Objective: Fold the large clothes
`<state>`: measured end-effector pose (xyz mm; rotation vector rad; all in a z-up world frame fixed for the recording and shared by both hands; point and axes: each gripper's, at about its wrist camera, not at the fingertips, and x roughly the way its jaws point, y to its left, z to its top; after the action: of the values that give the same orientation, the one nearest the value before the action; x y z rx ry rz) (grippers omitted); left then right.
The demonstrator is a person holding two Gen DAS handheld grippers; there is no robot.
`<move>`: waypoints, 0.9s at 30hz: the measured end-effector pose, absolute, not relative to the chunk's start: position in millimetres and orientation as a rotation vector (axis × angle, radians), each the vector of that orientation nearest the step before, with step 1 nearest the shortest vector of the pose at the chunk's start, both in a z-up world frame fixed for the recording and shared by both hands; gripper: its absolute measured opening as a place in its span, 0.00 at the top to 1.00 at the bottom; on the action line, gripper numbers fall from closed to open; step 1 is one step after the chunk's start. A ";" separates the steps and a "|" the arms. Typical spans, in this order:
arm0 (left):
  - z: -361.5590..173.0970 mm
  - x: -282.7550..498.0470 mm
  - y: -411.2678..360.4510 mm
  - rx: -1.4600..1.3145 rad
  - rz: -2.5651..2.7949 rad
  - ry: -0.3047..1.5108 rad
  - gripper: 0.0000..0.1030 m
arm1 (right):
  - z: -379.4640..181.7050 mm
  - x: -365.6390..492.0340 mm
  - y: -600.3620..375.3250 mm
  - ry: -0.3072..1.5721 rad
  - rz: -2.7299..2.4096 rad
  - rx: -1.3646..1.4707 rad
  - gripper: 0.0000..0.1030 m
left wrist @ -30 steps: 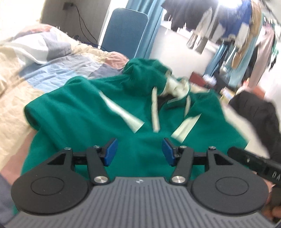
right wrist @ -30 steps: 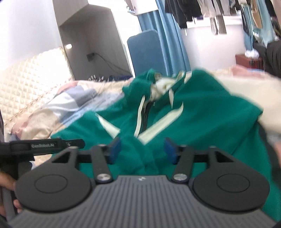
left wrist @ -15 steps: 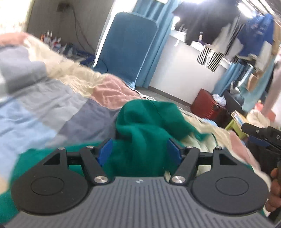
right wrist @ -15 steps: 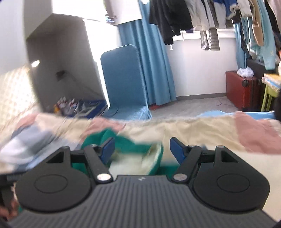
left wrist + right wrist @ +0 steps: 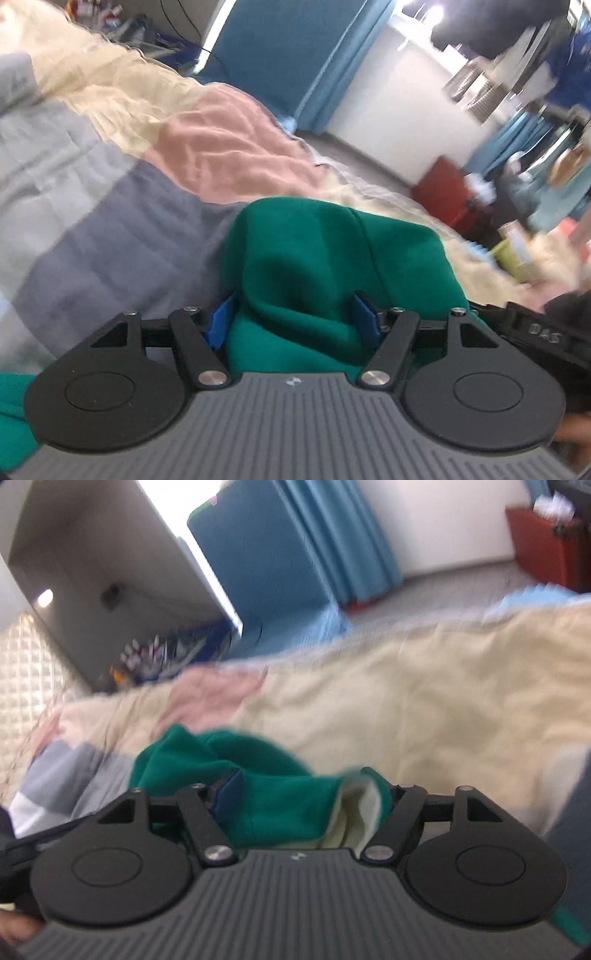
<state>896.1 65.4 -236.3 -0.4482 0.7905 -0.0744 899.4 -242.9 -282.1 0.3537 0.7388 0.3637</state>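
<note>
Green fleece hoodie with cream lining [image 5: 332, 266] lay on the patchwork quilt of the bed [image 5: 110, 206], its hood end bunched up right in front of both cameras. Left gripper [image 5: 295, 319] had its blue-padded fingers [image 5: 221, 320] spread wide, a thick hump of green fabric sitting between them, pads not visibly pinching it, so open and nothing held as far as could be judged. Right gripper [image 5: 308, 786] was also spread wide; green cloth and the cream lining [image 5: 360, 808] filled the gap, left pad [image 5: 228, 788] visible, right pad hidden behind the fabric, so contact on that side could not be told. Both views motion-blurred. Blue curtain [image 5: 306, 554] and red box [image 5: 543, 546] were in the background, well apart from the work

Step in hand, as a judgement: positioning over the hood or top edge to take hold for a fold, early-to-mid task, garment not yet a tidy packet. Next move called for closing both pairs of fingers on a single clean layer at matching spots, then lifting evenly; risk was grabbing a wad or the quilt with it
</note>
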 end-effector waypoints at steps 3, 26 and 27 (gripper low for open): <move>-226.3 891.1 57.1 -0.384 -0.103 0.768 0.83 | -269.9 885.7 -232.4 0.700 0.401 0.273 0.72; -20.1 538.8 53.6 -0.249 -0.199 0.406 0.94 | -129.3 554.3 -256.6 0.183 0.464 0.082 0.89; -21.6 515.9 52.4 -0.262 -0.206 0.401 0.94 | -134.0 536.4 -257.8 0.171 0.455 0.077 0.88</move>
<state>515.9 52.4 -21.6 -0.2622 0.4011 -0.2062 536.4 -257.8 -134.0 0.0771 0.1713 0.4549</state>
